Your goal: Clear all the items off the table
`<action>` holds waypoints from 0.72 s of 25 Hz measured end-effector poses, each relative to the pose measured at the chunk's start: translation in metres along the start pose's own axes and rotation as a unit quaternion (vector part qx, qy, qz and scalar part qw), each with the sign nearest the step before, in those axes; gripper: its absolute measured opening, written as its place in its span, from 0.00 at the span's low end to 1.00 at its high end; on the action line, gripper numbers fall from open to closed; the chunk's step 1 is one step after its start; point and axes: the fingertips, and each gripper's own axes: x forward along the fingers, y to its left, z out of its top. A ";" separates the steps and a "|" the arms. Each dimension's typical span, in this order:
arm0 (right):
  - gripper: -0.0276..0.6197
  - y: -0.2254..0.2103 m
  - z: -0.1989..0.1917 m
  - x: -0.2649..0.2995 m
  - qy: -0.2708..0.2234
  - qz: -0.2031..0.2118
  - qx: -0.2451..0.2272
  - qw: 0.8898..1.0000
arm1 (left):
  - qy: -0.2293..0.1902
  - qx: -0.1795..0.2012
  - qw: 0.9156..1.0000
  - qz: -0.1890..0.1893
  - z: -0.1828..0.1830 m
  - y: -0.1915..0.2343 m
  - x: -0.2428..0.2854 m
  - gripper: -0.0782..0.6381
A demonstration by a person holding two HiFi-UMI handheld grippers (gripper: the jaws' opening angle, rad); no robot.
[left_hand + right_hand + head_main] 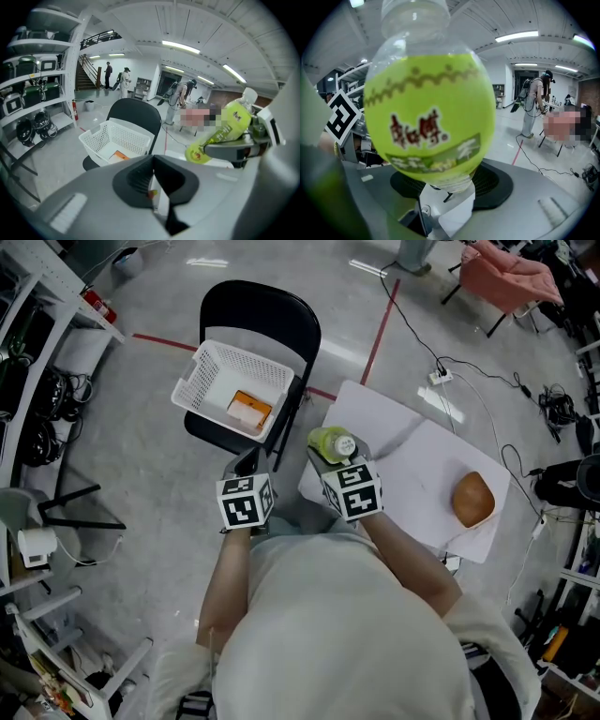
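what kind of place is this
Probably a big workshop or lab hall: metal shelving stocked with gear, a bare concrete floor with a trailing power strip, and long strip lights overhead.

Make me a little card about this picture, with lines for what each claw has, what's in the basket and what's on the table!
Right claw: shut on the green bottle, held in the air
Left claw: shut, nothing in it
Basket: white, sits on the black chair, with an orange packet inside
Table: white, with one brown round thing lying on it
Not yet done: the green bottle is not in the basket, and the brown round thing is on the table
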 end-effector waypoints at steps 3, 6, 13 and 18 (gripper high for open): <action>0.46 0.018 0.012 0.014 0.005 0.006 -0.007 1.000 | 0.000 -0.006 1.000 0.003 0.004 0.025 -0.004 0.12; 0.46 0.036 0.024 0.028 0.005 0.010 -0.010 1.000 | 0.003 -0.013 1.000 0.005 0.006 0.050 -0.007 0.12; 0.46 0.078 0.045 0.060 0.008 0.015 0.003 1.000 | 0.015 -0.008 1.000 -0.002 0.009 0.097 -0.012 0.12; 0.46 0.106 0.057 0.079 0.007 0.014 0.016 1.000 | 0.017 -0.002 1.000 -0.009 0.012 0.129 -0.016 0.12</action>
